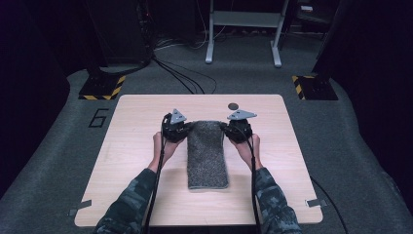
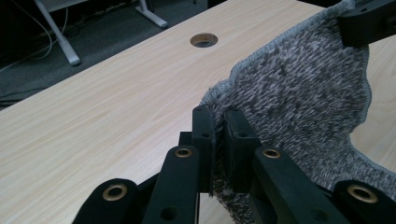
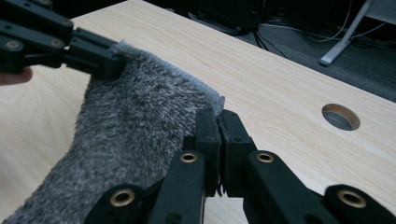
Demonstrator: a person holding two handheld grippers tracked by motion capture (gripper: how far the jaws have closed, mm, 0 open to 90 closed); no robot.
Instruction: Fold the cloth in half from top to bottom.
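A grey fuzzy towel (image 1: 207,153) lies lengthwise on the middle of the wooden table (image 1: 131,161), its far end lifted off the surface. My left gripper (image 1: 182,128) is shut on the far left corner of the towel (image 2: 299,93); the cloth edge is pinched between its jaws (image 2: 218,135). My right gripper (image 1: 229,129) is shut on the far right corner of the towel (image 3: 135,135), with the edge clamped between its jaws (image 3: 218,128). In each gripper view the other gripper holds the opposite corner farther off. The near end of the towel rests on the table.
A round cable hole (image 1: 234,106) sits in the table near its far edge, just beyond the right gripper. A metal frame with two legs (image 1: 243,29) stands on the floor behind the table. Black cables (image 1: 185,78) run across the floor.
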